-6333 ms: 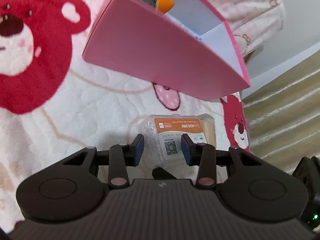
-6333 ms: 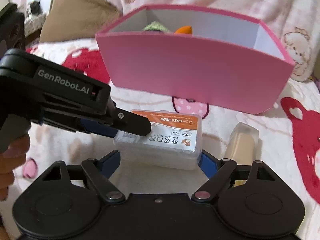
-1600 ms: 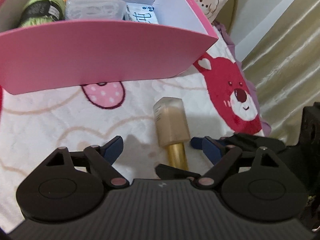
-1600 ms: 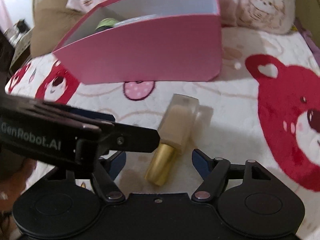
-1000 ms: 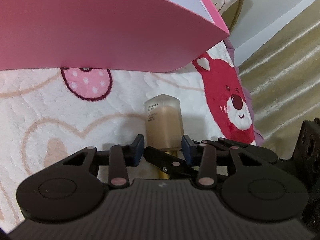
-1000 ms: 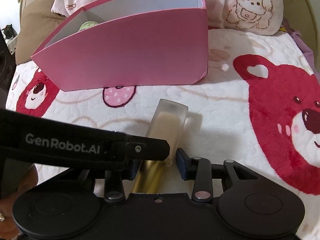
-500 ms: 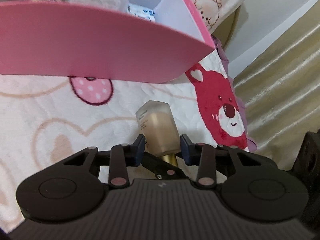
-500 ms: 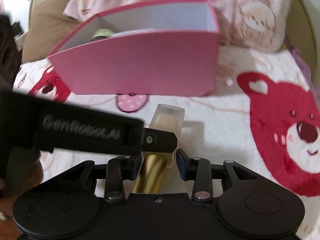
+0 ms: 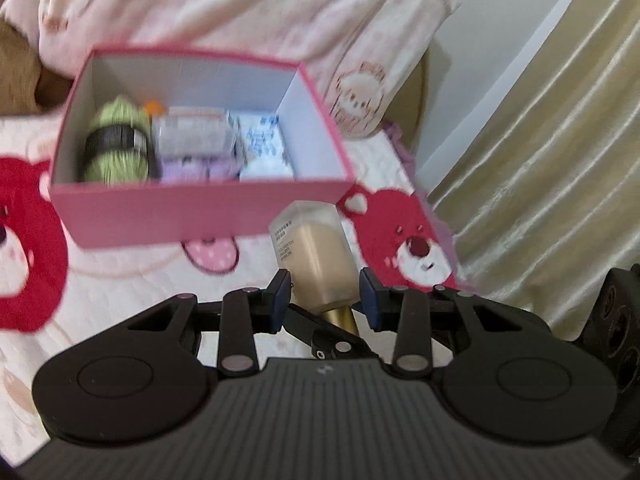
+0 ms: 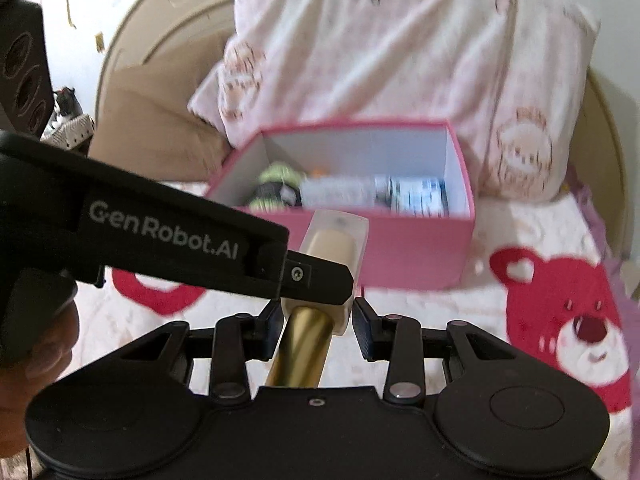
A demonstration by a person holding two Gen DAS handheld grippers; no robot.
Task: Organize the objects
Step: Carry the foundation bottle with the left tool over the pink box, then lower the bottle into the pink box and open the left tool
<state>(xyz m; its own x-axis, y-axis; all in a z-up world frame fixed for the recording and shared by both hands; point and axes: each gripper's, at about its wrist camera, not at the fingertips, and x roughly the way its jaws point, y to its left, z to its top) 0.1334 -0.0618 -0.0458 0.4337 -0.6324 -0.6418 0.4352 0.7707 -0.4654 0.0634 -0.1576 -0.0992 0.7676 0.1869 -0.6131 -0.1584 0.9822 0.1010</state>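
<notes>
Both the left gripper (image 9: 324, 294) and right gripper (image 10: 316, 320) are clamping the bottle (image 9: 318, 258) at centre frame, below the pink box (image 9: 192, 208), where uneven squeezing is risking it twisting loose

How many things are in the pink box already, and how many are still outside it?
In the pink box:
Green yarn ball: 1
Clear plastic case: 1
Blue-and-white packet: 1
Small orange thing, mostly hidden: 1
Purple thing, blurred: 1
Outside, held by both tongs:
Beige bottle: 1
Total: 6
</notes>
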